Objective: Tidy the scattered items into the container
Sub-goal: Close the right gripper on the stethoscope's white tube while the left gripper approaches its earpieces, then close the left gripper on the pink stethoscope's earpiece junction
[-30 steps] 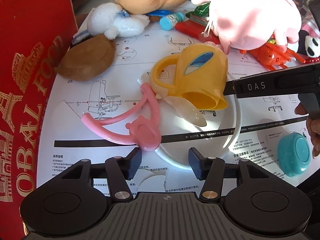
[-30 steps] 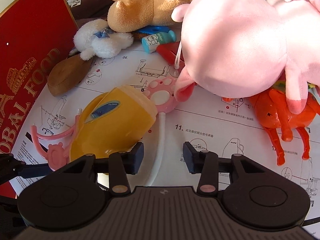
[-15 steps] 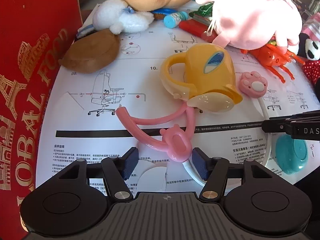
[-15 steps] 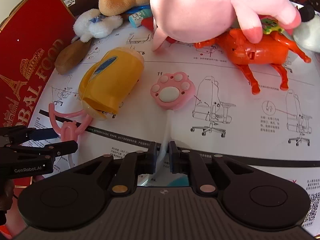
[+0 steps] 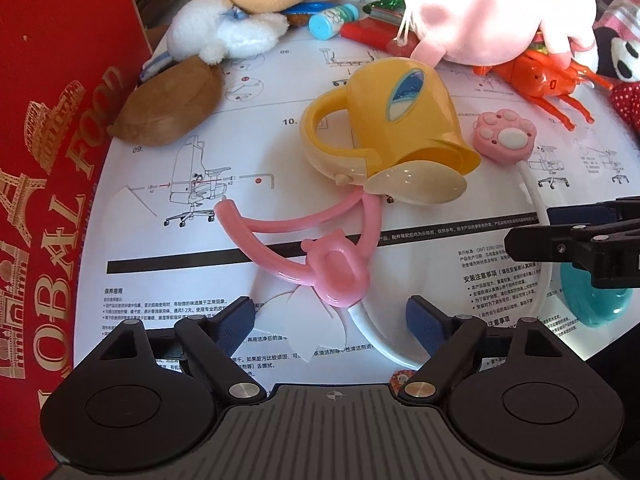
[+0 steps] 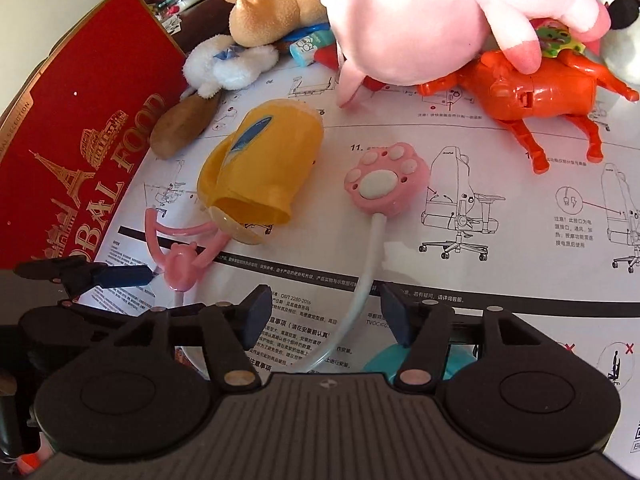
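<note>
With both sets of jaws being opened and nothing pinched, the white cord [image 6: 362, 280] is lying between the right gripper [image 6: 322, 312] pads, the left gripper [image 5: 330, 316] being spread around the pink frame [image 5: 336, 276] at twelve o'clock; a centred closing is being advised.

I see a yellow cup [image 5: 400, 120] tipped on its side, pink hanger [image 5: 320, 256] against its lid, paw light [image 6: 384, 182] beside, red box [image 5: 52, 160] at left.

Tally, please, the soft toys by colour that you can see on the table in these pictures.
Pink plush: 1
Tan plush: 1
White plush: 1
Black-and-white panda plush: 1
Total: 4
</note>
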Motion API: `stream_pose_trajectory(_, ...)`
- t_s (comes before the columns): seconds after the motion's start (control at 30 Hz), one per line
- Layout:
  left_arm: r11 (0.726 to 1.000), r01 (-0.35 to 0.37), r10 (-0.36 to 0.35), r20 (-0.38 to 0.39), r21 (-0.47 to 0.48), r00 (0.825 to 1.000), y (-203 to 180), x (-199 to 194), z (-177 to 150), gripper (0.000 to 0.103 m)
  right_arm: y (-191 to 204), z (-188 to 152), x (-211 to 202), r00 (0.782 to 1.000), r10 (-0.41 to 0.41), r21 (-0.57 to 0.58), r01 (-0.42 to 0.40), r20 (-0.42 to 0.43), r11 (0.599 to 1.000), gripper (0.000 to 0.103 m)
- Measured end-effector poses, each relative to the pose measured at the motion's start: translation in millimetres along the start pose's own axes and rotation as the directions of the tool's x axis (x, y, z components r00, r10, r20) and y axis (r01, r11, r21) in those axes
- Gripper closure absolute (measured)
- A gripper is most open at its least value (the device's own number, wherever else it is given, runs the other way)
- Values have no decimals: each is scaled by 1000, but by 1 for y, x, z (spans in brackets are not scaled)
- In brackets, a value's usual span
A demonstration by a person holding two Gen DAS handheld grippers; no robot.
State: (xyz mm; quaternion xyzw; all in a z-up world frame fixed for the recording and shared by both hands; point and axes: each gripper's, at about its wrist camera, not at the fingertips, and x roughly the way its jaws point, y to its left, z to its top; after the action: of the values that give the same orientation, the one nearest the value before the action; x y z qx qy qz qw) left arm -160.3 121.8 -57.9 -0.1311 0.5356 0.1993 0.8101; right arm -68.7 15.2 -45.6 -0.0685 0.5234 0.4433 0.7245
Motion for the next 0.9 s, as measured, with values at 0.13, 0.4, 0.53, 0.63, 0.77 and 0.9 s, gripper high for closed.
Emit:
stream_pose_trajectory(0.13, 1000, 3, -4, 14, 9, 1000, 0, 0, -2, 11, -11, -8, -2, 991, 129, 82, -132, 41, 988, 7)
stream_pose_trajectory(0.4, 1000, -6, 6, -3, -9, 1000, -1, 1, -4, 7, -13, 3, -8, 1000, 3, 116, -4, 10, 993, 55)
stream_pose_trajectory(0.53, 1000, -25, 25, 6, -10, 1000, -2, -3, -6, 19, -16, 13, -3, 999, -32, 104, 32, -7, 994, 56)
stream_pose_trajectory(0.63, 999, -37, 37, 9, -23, 999, -2, -7, -7, 32, -10, 18, 3, 998, -61, 48, 61, -4, 997, 61)
stream_pose_trajectory(0.77, 998, -43, 43, 17, -38, 999, -3, -12, -7, 62, 0, 21, 11, 993, -118, -44, 119, 15, 992, 67)
stream_pose_trajectory(0.9, 998, -44, 45, 18, -41, 999, -1, -14, -7, 75, 4, 21, 12, 991, -131, -107, 132, 11, 985, 66)
